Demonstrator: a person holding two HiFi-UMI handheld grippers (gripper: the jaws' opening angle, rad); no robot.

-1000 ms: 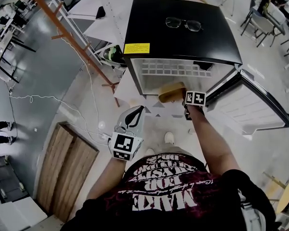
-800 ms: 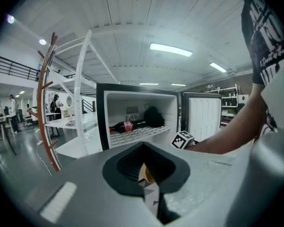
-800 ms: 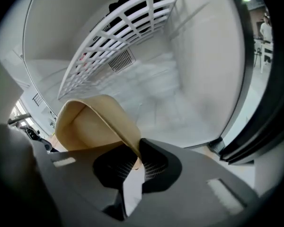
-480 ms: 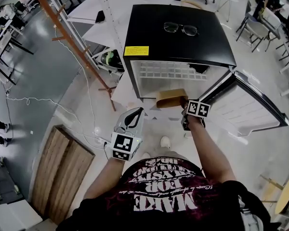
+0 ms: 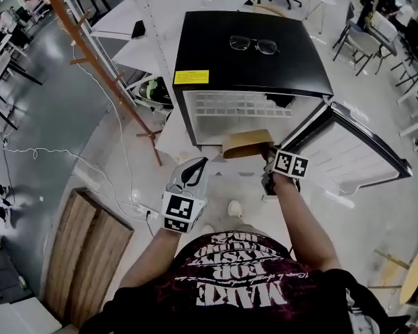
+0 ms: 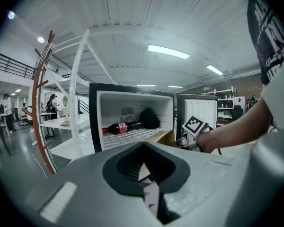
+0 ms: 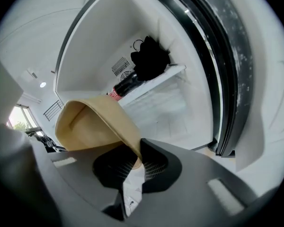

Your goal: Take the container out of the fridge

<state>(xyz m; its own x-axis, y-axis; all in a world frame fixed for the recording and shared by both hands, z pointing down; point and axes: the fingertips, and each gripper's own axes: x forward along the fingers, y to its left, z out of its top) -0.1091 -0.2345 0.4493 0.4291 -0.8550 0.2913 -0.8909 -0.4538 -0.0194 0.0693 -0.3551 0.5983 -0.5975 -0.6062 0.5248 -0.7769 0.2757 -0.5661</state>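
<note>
Wooden things on the far left: what are they?

An orange-brown wooden rack (image 5: 90,51) with pegs stands over the grey floor (image 5: 63,117). A wooden board (image 5: 90,245) lies flat on that floor, nearer the person.

And the left gripper (image 5: 200,161)?

It is held in front of the person's chest, near and a little left of the fridge mouth, pointing towards it. Its fingers (image 6: 128,169) are clenched tip to tip with nothing between them; only floor shows through the slit below the tips.

What about the fridge (image 5: 254,61)?

It has a black top. A pair of glasses (image 5: 253,44) lies on it, and a yellow label (image 5: 191,76) sits at its near left corner. Inside the white compartment a cola bottle (image 6: 117,127) lies on the wire shelf, with a black bag (image 6: 149,118) just to its right at the back.

Where is the container (image 5: 247,143)?

It is tan and open-topped, tilted, at the near edge of the fridge mouth towards the right side. I cannot tell whether it is quite clear of the shelf.

Who has it?

The right gripper (image 5: 268,157) does. Its fingers are clamped on the container's thin wall, which runs down between them.

And further right?

The fridge door (image 5: 362,152) stands swung wide open, white inner face up
</note>
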